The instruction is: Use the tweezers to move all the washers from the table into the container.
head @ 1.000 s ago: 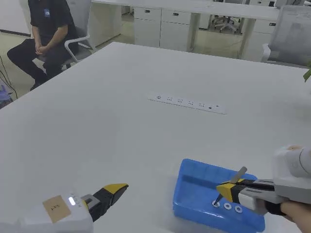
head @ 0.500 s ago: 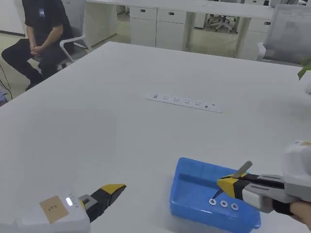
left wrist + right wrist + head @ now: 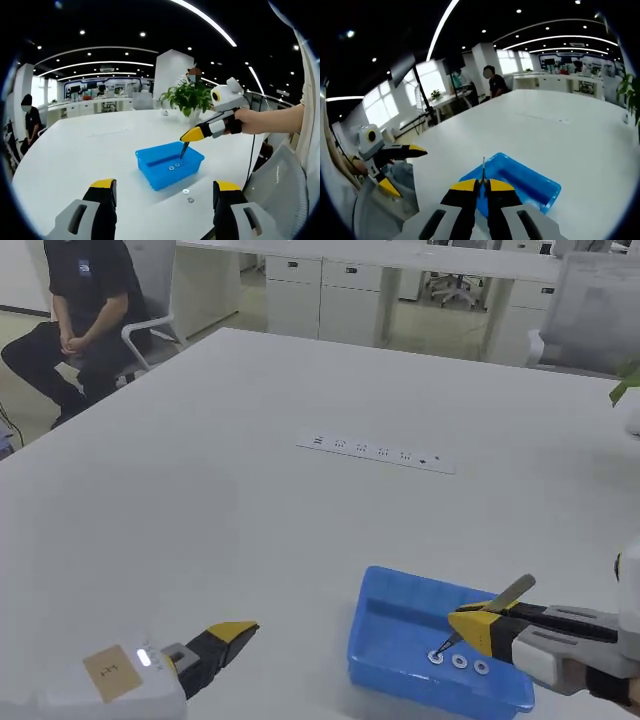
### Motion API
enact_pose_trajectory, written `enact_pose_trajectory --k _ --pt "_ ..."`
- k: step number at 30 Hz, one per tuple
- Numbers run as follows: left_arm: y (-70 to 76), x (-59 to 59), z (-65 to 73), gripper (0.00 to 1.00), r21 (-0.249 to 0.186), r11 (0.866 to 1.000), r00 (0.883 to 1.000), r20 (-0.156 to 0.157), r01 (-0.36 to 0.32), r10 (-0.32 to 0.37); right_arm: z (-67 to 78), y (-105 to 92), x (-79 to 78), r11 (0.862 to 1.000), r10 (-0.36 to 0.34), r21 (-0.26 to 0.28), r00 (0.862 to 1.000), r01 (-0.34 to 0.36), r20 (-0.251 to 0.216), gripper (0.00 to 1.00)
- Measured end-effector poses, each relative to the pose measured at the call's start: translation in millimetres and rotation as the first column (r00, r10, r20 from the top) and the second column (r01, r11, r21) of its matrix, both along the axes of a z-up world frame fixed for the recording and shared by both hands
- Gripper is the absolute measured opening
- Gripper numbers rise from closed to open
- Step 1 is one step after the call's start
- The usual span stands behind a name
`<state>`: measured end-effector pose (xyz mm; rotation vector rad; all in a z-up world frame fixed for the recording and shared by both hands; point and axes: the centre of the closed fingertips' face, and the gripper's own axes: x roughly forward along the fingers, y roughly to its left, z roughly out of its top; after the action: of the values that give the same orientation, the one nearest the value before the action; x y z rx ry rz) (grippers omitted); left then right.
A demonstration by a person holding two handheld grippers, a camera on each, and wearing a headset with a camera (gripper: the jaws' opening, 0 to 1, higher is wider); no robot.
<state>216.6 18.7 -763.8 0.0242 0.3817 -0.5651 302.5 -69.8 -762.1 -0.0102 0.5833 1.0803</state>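
Three washers (image 3: 176, 165) sit in the container (image 3: 165, 180); two loose washers (image 3: 186, 191) wait at its 6 o'clock. My right gripper (image 3: 462, 622) clamps the tweezers (image 3: 510, 593); my left gripper (image 3: 243, 630) gapes.

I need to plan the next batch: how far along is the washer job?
Done: three washers lie in the blue container. In hand: the right gripper is shut on the tweezers, whose tips point down at the nearest of those washers; whether it is released, I cannot tell. Left: two washers lie on the table near the container. The left gripper is open, holding nothing.
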Motion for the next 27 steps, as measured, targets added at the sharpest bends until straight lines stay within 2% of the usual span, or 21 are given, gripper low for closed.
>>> enact_pose_trajectory --k 2,7,12,21,27 --pt "0.3 0.1 -0.2 0.80 0.001 1.000 1.000 0.000 -0.001 0.001 2.4 2.7 -5.6 1.000 0.007 0.021 1.000 -0.007 -0.014 0.04" --pt "0.2 -0.1 0.0 0.80 -0.001 1.000 1.000 0.001 0.001 -0.001 -0.8 5.2 -16.1 1.000 0.019 0.016 1.000 -0.018 -0.024 0.04" --pt "-0.1 -0.7 -1.6 0.80 0.007 1.000 1.000 -0.005 0.005 -0.005 -12.9 7.2 -27.4 0.999 0.035 0.005 0.998 -0.035 -0.049 0.04" --pt "-0.9 -0.9 -2.1 0.79 0.010 1.000 1.000 -0.007 0.008 -0.008 -25.0 10.8 -39.2 0.999 0.054 0.000 0.995 -0.055 -0.081 0.04" --pt "-1.0 -0.9 -2.6 0.79 0.011 1.000 1.000 -0.008 0.009 -0.009 -41.5 14.5 -49.9 0.997 0.071 -0.012 0.990 -0.073 -0.126 0.04"
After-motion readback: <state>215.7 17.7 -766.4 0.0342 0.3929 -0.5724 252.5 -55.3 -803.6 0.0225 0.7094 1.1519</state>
